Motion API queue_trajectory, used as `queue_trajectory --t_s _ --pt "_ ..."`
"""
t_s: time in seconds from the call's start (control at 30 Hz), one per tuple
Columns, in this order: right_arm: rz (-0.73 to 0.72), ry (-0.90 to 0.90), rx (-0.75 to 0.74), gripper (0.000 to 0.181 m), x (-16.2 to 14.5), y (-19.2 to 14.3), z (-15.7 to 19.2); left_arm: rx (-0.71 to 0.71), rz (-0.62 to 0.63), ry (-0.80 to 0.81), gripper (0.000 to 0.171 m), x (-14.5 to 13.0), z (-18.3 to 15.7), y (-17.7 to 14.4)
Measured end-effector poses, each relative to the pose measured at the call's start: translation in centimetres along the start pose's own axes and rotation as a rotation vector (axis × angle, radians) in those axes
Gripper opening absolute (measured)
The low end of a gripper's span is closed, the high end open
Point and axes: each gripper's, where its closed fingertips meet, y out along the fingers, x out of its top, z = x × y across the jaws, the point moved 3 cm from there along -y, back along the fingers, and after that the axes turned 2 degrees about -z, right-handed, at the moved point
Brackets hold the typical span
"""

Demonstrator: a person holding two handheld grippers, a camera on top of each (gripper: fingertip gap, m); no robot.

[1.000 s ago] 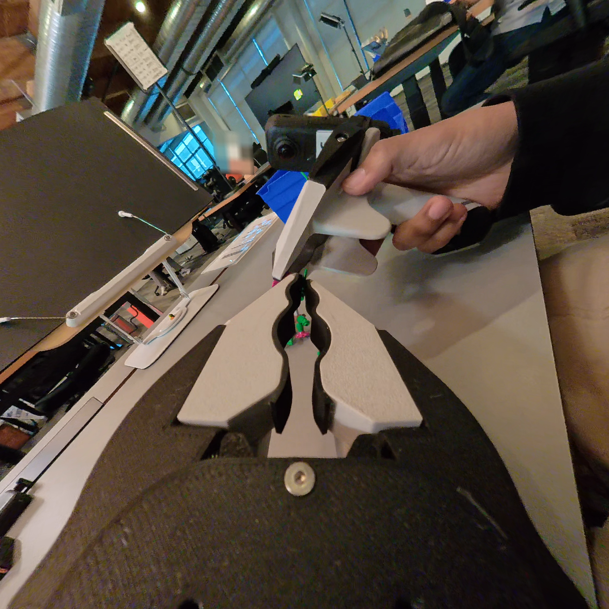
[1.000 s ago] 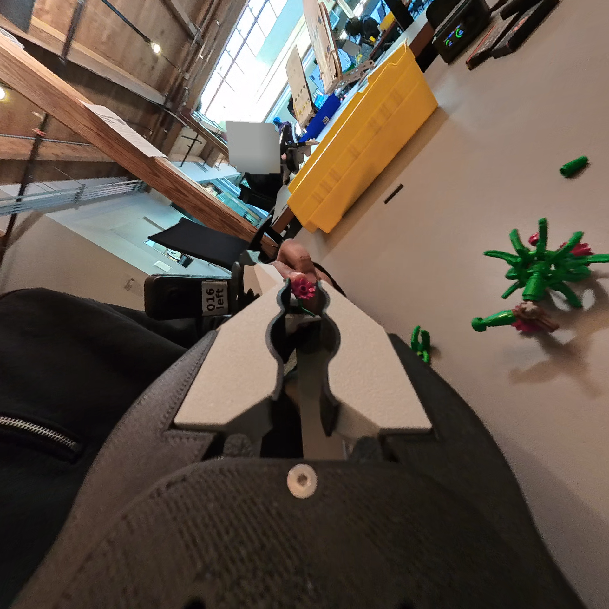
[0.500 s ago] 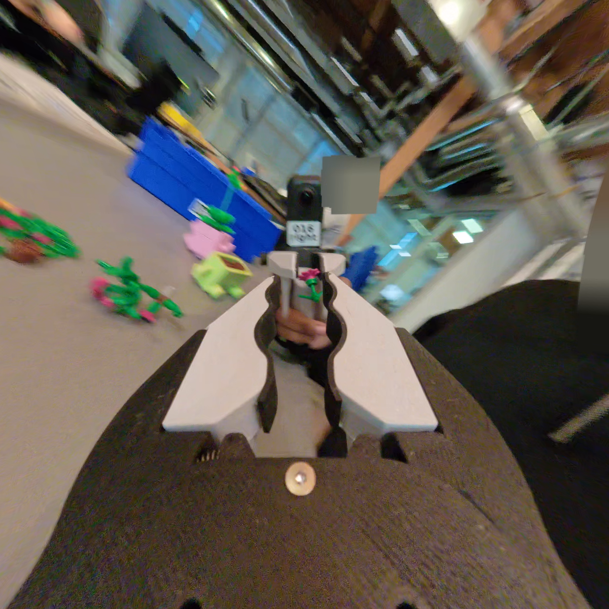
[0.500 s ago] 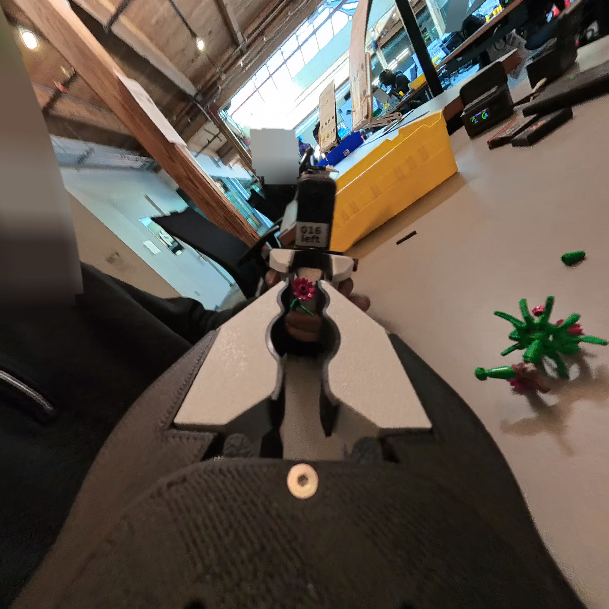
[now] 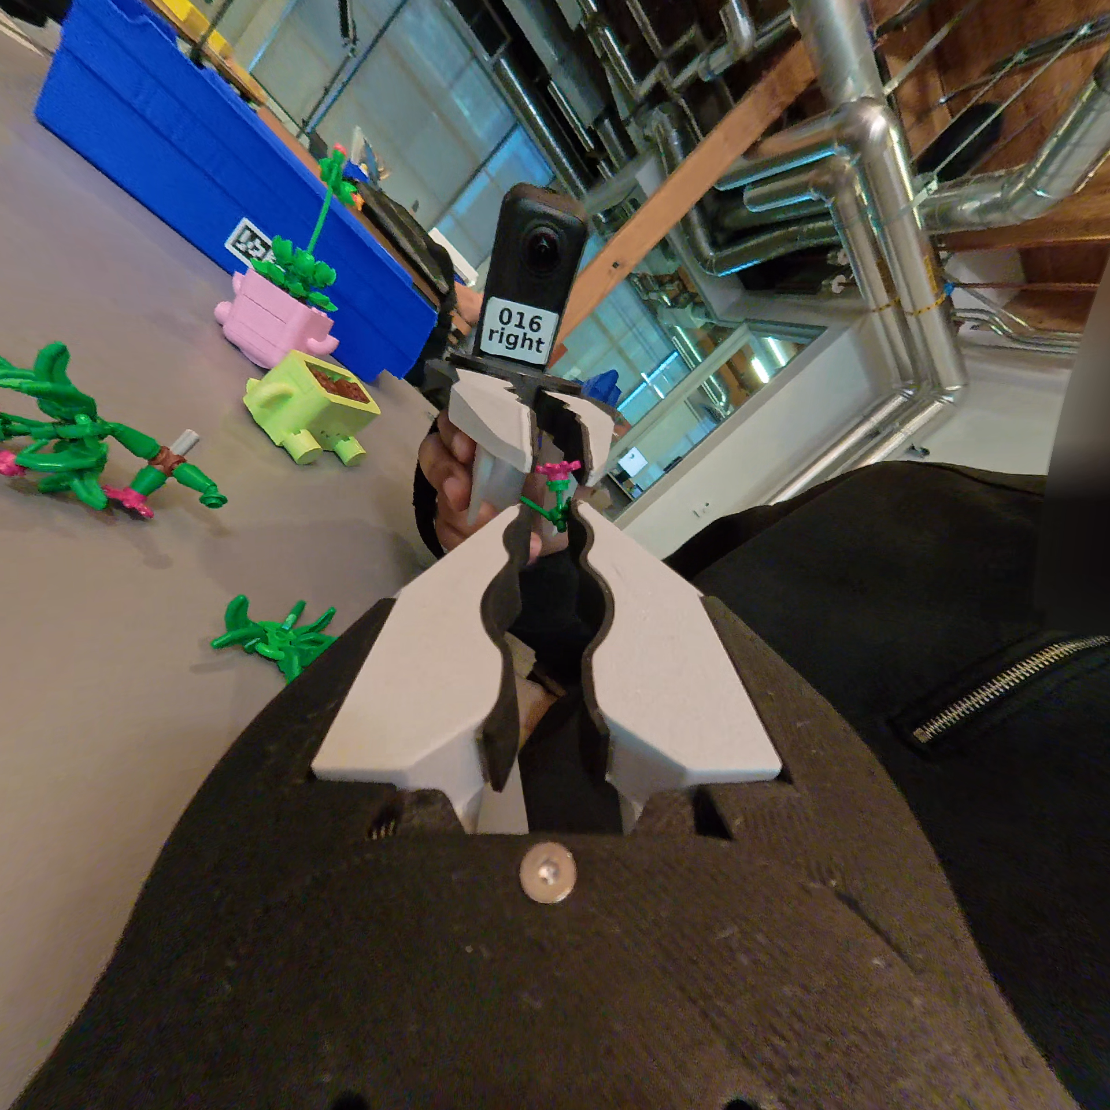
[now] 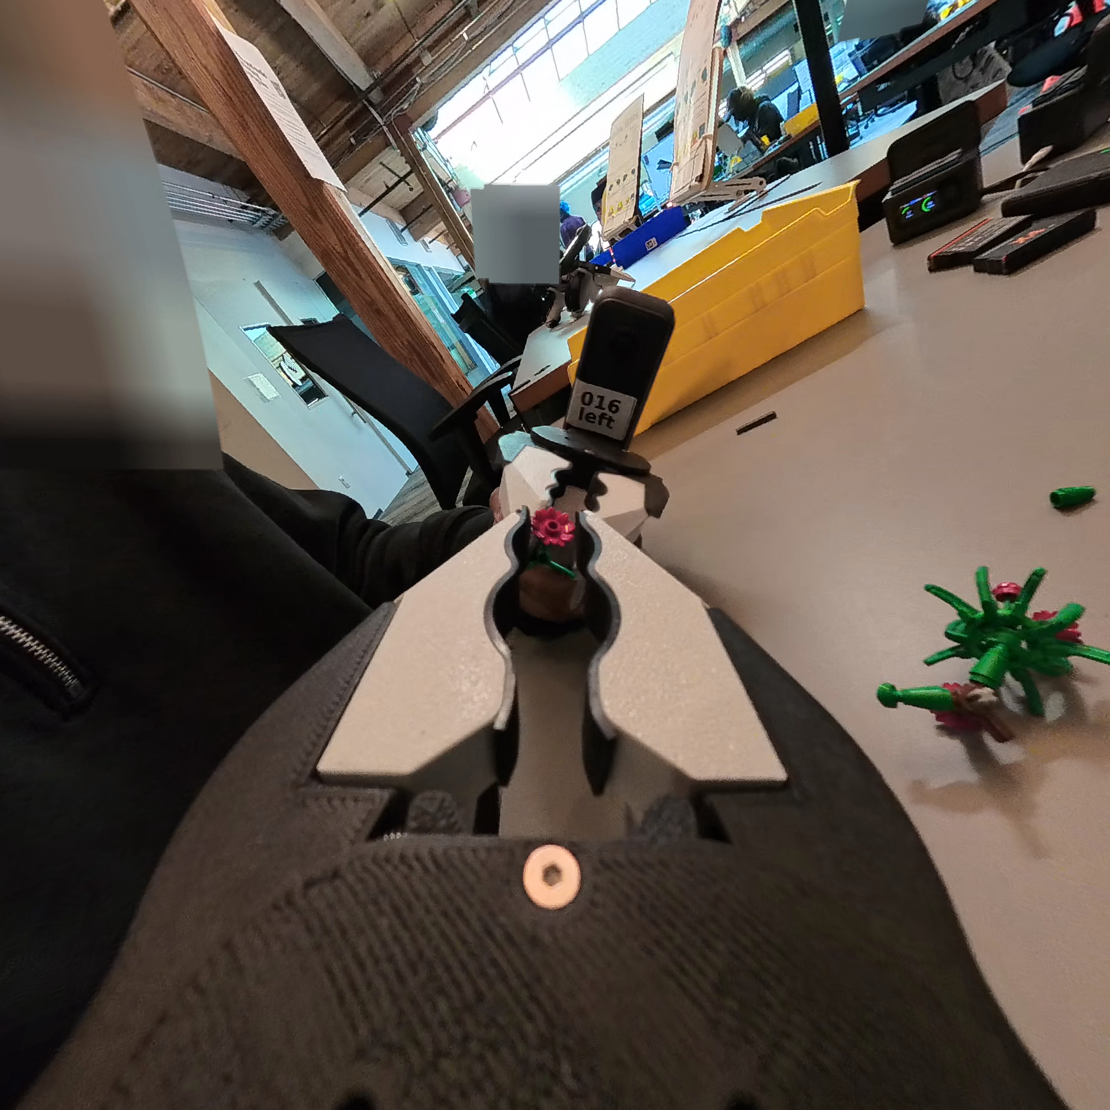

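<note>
Both the left gripper and right gripper are pinching one pink toy flower, jaws clamped on it, at each view's 12 o'clock.

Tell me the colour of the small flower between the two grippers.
Pink bloom on a green stem; clearest in the right wrist view.

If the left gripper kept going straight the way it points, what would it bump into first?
Most likely the right gripper, which faces it head-on just past the little pink flower. The left gripper seems to pinch the flower's green stem, and depth between the two is hard to judge.
</note>
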Motion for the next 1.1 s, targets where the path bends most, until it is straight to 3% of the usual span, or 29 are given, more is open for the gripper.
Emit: queue_trajectory --t_s 0.63,0.97,1.1 --pt "0.015 0.035 -0.045 0.012 -0.3 0.1 -0.8 0.080 -0.012 0.100 0.000 0.4 0.4 -0.4" --pt "-0.023 0.104 -0.027 0.028 -0.1 -0.1 -1.2 0.104 -0.021 0.126 0.000 0.7 0.5 -0.6" --pt "0.005 0.100 -0.031 0.017 -0.5 0.1 -1.2 0.118 -0.001 0.147 0.000 0.5 0.6 -0.6"
